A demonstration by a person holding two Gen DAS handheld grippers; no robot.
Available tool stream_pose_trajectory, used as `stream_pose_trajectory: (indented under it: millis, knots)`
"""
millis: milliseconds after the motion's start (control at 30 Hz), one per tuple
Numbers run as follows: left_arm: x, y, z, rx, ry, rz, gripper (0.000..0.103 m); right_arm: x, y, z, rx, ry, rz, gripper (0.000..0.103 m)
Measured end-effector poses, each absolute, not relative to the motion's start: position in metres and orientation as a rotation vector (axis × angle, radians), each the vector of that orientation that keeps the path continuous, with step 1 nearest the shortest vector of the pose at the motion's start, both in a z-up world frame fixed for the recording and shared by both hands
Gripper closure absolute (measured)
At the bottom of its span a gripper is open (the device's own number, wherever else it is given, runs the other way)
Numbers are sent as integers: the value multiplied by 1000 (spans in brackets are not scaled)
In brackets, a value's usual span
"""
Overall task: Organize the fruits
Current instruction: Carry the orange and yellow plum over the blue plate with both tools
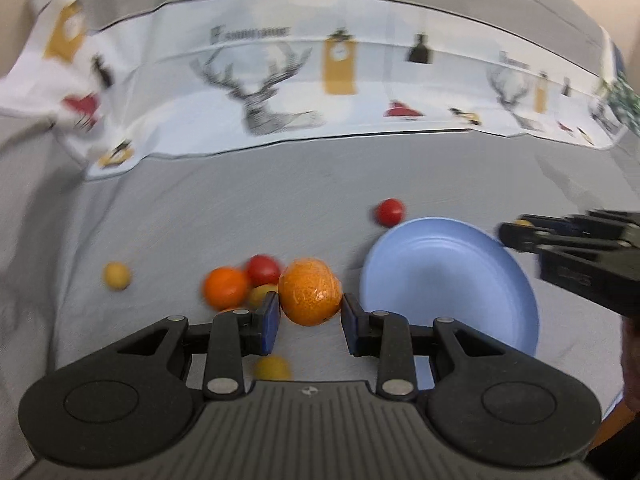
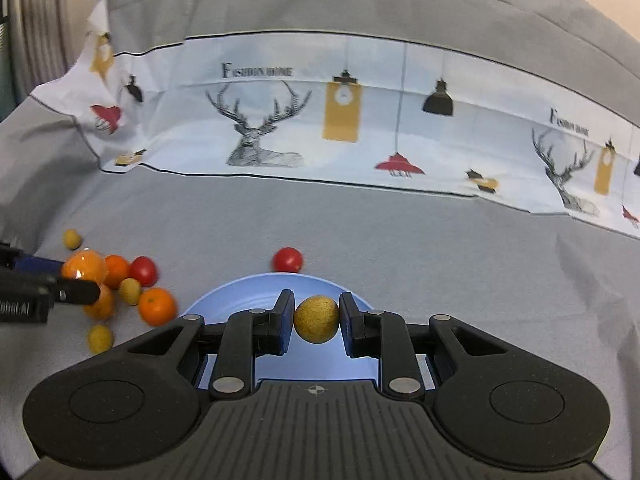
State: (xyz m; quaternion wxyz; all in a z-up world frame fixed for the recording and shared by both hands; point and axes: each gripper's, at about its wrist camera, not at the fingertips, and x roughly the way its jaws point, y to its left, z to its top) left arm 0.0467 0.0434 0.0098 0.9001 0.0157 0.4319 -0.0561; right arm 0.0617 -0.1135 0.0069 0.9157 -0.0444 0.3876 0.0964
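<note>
My left gripper is shut on a large mandarin, lifted above a pile of fruit: a smaller mandarin, a red tomato and small yellow fruits. A blue plate lies to its right. My right gripper is shut on a small yellow-brown fruit and holds it over the blue plate. The left gripper shows at the left of the right wrist view, holding the mandarin.
A lone red tomato lies behind the plate, also in the right wrist view. A yellow fruit lies apart at the left, another under my left gripper. A printed cloth rises at the back of the grey tablecloth.
</note>
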Motion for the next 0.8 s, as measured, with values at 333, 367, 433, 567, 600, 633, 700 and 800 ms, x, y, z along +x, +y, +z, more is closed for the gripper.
stream_pose_trajectory:
  millis: [333, 367, 433, 567, 600, 633, 700, 800]
  knots:
    - [67, 9, -7, -20, 920, -251, 67, 71, -121, -5, -73, 862, 160, 78]
    - [69, 8, -9, -17, 925, -258, 67, 72, -123, -7, -66, 870, 155, 78]
    - [71, 3, -11, -10, 932, -277, 67, 73, -126, -9, -51, 879, 145, 78]
    - [71, -3, -15, -5, 944, -302, 67, 73, -129, -11, -34, 890, 130, 78]
    - [71, -4, -15, -6, 948, -304, 67, 74, -129, -11, -33, 891, 129, 78]
    - [72, -4, -16, -7, 950, -305, 66, 73, -128, -12, -34, 892, 129, 78]
    - [72, -6, -18, -4, 955, -310, 67, 73, -129, -12, -36, 895, 130, 78]
    - [73, -8, -19, 2, 960, -317, 67, 74, -130, -12, -30, 897, 129, 78]
